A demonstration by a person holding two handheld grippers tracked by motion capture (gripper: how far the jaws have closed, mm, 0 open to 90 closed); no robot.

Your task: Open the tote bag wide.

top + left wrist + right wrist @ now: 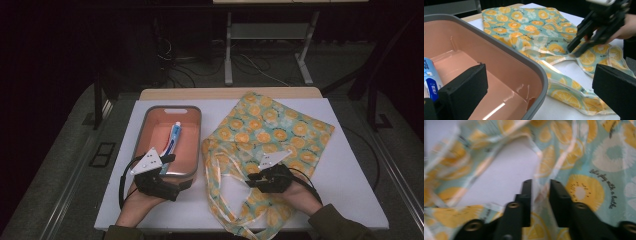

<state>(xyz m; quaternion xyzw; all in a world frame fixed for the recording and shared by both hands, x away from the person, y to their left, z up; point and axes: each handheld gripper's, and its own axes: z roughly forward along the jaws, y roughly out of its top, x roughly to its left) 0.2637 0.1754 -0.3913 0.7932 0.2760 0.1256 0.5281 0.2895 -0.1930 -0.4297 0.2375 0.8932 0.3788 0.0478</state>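
White table, dark room: limp fabric bag, best pinched at its edge
Right gripper nearly closed on that fabric; left gripper wide open over tray, lower left

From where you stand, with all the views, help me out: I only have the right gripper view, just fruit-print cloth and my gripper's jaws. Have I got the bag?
Observer: Looks like it. In the high view the right gripper sits at the bag's near edge, by the handles, with a fold of cloth between its jaws.
Operator: What's on my left?
Observer: A pink tub with a grey rim, right beside the bag.
Operator: Anything in it?
Observer: A blue and white tube lying along the bottom.
Operator: And the left gripper?
Observer: The left gripper is open, its jaws straddling the tub's near corner, holding nothing.
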